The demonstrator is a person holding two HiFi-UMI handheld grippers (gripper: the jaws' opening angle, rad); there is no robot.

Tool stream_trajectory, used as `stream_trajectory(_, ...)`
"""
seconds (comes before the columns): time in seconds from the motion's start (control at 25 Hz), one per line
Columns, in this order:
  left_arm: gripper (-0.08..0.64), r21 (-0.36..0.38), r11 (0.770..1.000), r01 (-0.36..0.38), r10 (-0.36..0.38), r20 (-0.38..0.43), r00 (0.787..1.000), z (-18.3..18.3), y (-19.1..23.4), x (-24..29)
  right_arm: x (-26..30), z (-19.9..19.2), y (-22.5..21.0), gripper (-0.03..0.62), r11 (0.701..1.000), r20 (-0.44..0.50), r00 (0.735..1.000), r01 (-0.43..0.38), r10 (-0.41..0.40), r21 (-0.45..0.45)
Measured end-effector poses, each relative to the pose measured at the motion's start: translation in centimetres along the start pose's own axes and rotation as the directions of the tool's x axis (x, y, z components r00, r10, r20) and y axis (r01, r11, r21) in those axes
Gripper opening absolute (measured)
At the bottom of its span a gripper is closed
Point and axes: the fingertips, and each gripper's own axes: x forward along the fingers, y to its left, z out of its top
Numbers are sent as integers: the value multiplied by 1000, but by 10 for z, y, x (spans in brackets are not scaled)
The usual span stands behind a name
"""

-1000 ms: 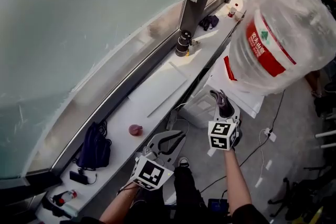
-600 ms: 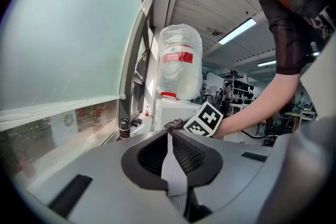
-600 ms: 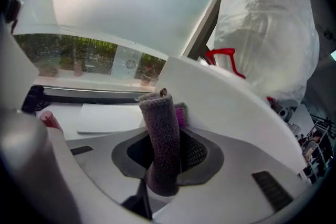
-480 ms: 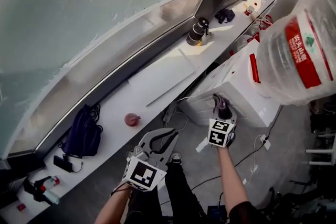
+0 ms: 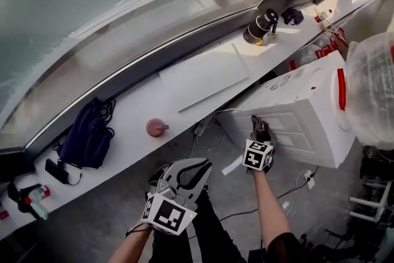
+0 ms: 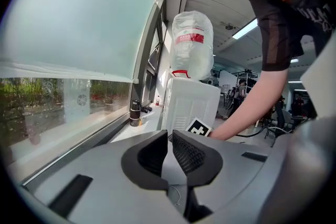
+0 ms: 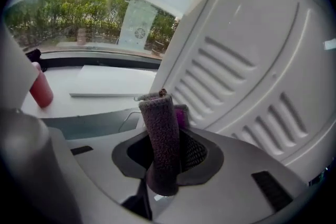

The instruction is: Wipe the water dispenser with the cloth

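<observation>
The white water dispenser [image 5: 295,120] stands at the right beside the window ledge, with a clear water bottle [image 5: 372,89] on top. My right gripper [image 5: 260,132] is shut on a rolled dark purple-brown cloth [image 7: 161,139], and the cloth's end is close against the dispenser's vented panel [image 7: 252,76]. Whether it touches the panel I cannot tell. My left gripper [image 5: 184,175] hangs lower left, away from the dispenser, its jaws shut with nothing between them. The left gripper view shows the dispenser [image 6: 191,105] and bottle [image 6: 192,42] ahead.
A long white window ledge [image 5: 203,80] runs along the glass. On it are a pink cup [image 5: 155,127], a dark blue bag [image 5: 89,135] and a dark flask [image 5: 260,26]. Cables [image 5: 209,129] lie on the floor by the dispenser's base.
The head view has swung, so the dispenser and bottle sit further right. My right gripper keeps the cloth at the vented panel. The left gripper sits lower in view.
</observation>
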Motion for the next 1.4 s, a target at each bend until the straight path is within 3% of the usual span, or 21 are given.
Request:
stream_trajectory(0.28, 37, -25, 999, -28, 27, -66, 997, -59, 5, -5, 59, -37, 40, 103, 1000, -89, 996, 7, -4, 28)
stream_trajectory(0.52, 37, -16, 999, -44, 42, -94, 995, -72, 11, -14, 63, -42, 50, 103, 994, -97, 995, -15, 26, 112)
stream_trajectory(0.76, 37, 0, 1000, -22, 22, -70, 997, -31, 6, -7, -24, -2, 19, 103, 990, 38, 990, -137, 136, 41)
stream_trajectory(1.0, 37, 43, 998, 34, -32, -47, 998, 18, -11, 4, -134, 63, -47, 104, 985, 164, 972, -170, 171, -17)
stream_trajectory(1.24, 37, 76, 992, 101, -99, -34, 995, 54, -37, 10, -224, 133, -104, 104, 988, 297, 945, -110, 137, -108)
stream_trajectory(1.4, 37, 99, 987, 126, -124, -26, 992, 67, -48, 13, -253, 155, -133, 104, 993, 345, 934, -52, 87, -110)
